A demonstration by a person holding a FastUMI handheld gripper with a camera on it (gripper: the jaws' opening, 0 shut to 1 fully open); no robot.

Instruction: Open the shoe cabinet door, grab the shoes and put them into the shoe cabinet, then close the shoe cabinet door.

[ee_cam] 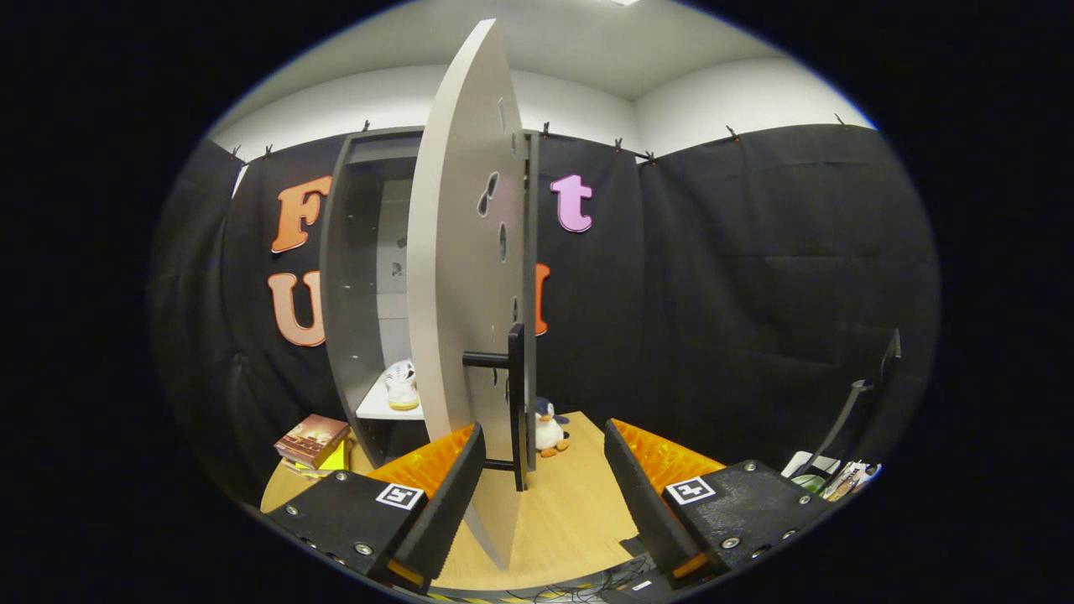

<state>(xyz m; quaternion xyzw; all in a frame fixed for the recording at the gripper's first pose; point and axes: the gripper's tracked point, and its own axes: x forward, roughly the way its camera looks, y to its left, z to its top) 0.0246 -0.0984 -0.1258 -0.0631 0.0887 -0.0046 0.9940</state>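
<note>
Open cabinet door point(457, 277) (edge-on) stands between the spread jaws.
</note>
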